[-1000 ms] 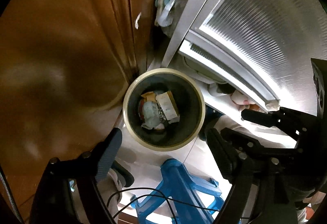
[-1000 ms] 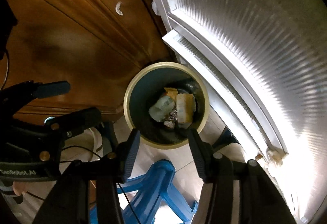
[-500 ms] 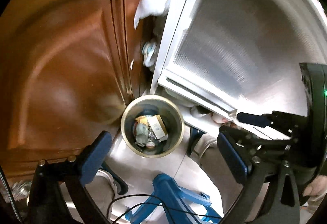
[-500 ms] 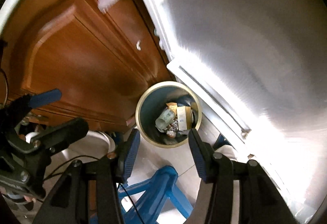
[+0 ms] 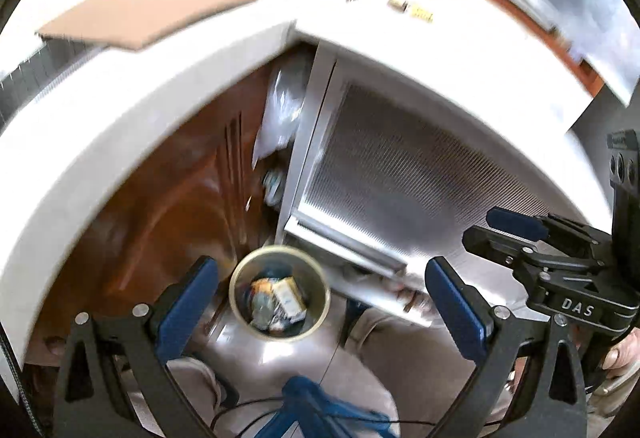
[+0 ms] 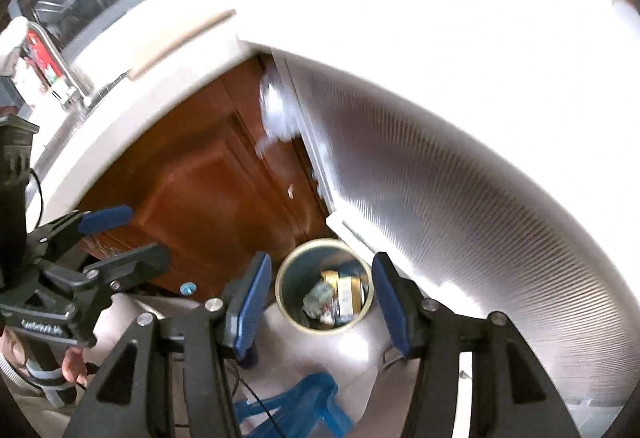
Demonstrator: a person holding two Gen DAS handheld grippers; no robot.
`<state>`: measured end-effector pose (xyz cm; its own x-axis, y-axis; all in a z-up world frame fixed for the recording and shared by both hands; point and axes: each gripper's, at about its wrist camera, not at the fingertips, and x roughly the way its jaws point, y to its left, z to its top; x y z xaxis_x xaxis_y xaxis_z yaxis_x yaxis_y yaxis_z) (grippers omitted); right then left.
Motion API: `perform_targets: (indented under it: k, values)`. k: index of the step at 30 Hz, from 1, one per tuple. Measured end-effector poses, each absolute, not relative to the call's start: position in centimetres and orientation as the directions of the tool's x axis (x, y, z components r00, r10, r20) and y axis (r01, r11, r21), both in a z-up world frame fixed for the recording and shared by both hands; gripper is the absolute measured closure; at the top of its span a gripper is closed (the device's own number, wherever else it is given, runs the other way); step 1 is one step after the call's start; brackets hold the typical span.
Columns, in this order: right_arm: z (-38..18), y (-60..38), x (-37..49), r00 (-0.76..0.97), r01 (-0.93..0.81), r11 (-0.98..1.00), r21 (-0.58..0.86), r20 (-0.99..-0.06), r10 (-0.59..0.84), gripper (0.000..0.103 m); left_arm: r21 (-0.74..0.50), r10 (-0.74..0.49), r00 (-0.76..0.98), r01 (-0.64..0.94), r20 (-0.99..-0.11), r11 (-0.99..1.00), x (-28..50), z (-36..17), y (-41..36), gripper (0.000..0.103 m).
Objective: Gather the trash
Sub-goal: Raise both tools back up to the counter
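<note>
Both grippers empty above the bin

We hold the left gripper with fingers spread wide and the right gripper opening, nothing between either; the trash bin with wrappers sits on the floor beyond them, under the worktop.

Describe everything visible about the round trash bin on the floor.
The round trash bin with the pale yellowish rim stands upright on the light tiled floor, in the corner between the brown wooden cabinet door and the ribbed silvery panel. Its inner wall looks dark grey-green. It has no lid and is partly filled with crumpled wrappers and a yellow-white carton. Neither gripper touches it.
</note>
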<state>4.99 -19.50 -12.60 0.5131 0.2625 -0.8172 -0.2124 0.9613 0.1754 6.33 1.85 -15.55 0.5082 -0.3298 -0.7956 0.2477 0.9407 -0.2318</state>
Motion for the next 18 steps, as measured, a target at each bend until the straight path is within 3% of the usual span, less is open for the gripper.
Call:
perform_targets:
  k: [9, 18]
  values:
    - [-4.0, -22.6, 5.2, 0.679, -0.149, 0.982, 0.112, -0.710, 0.184, 0.050, -0.266, -0.420, 0.605, 0.331, -0.677, 0.906, 7.7, -6.0, 1.0, 0.001]
    - [0.1, -28.7, 12.5, 0.691, -0.069, 0.988, 0.137, -0.708, 0.146, 0.050, -0.146, -0.398, 0.611, 0.420, -0.684, 0.896, 14.0, 0.8, -4.4, 0.001]
